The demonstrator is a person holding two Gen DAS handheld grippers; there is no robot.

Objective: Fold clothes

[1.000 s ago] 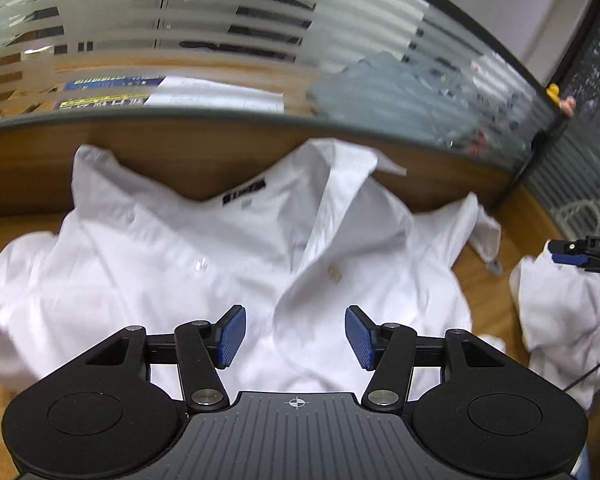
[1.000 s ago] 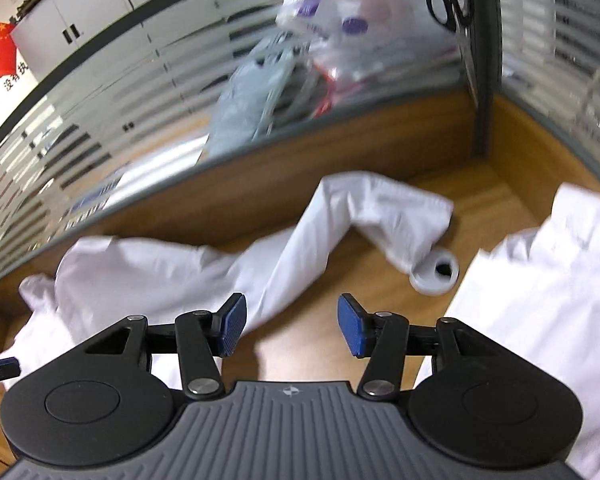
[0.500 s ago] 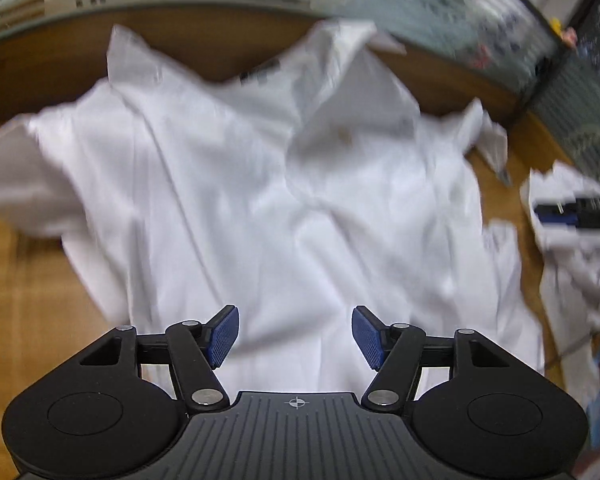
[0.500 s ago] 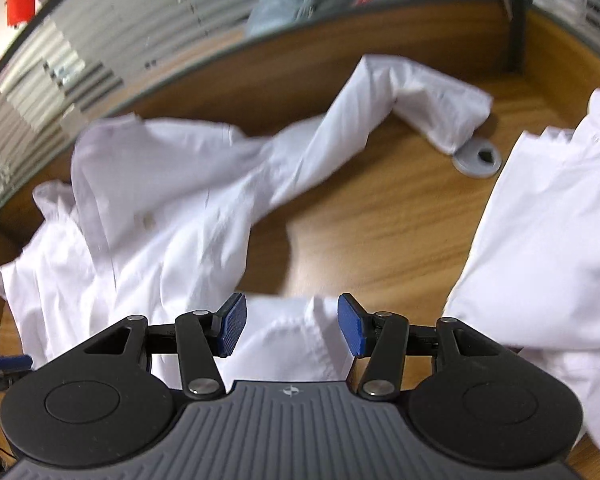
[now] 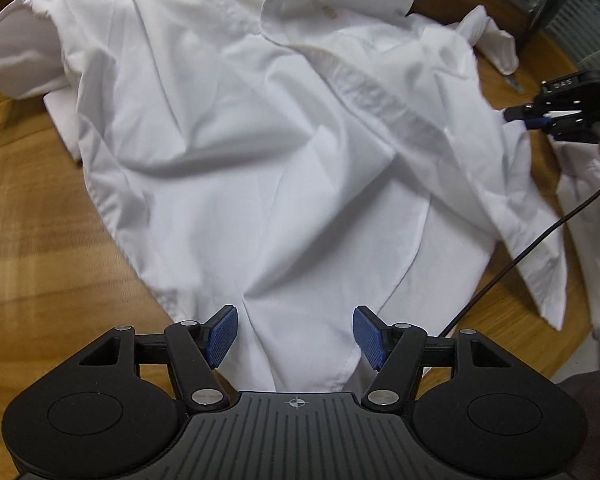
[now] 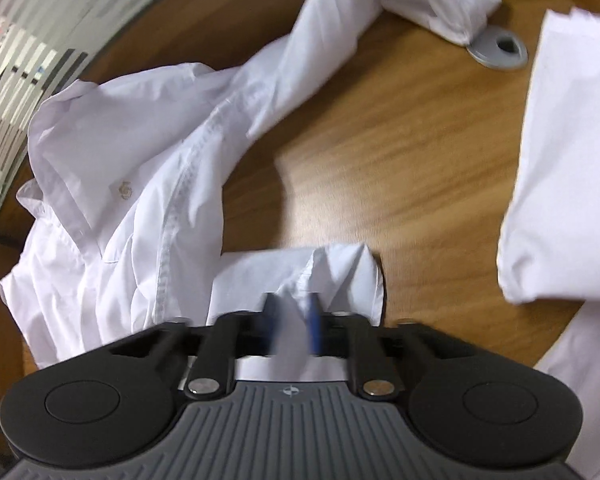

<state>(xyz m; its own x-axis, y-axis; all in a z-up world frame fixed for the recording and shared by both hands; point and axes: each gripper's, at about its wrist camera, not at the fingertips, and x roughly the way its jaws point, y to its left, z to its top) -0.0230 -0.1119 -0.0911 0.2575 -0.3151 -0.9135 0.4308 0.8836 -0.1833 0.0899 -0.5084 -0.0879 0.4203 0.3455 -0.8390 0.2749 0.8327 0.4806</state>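
White shirt (image 5: 260, 152) spread rumpled on desk (image 5: 32, 248). Left tool (image 5: 295, 336) released above hem. Right tool (image 6: 291, 322) clenched on shirt edge.

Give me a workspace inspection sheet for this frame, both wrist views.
Surface: wooden tabletop, bare between garments.
Job's things: white shirt spread, crumpled, unfolded; its sleeve stretched out.
Clutter: second white garment at right; grey cable grommet.
Grippers: left gripper open over the hem; right gripper shut on shirt fabric.
Cables: black cable across the shirt edge.
Surroundings: striped frosted glass partition.
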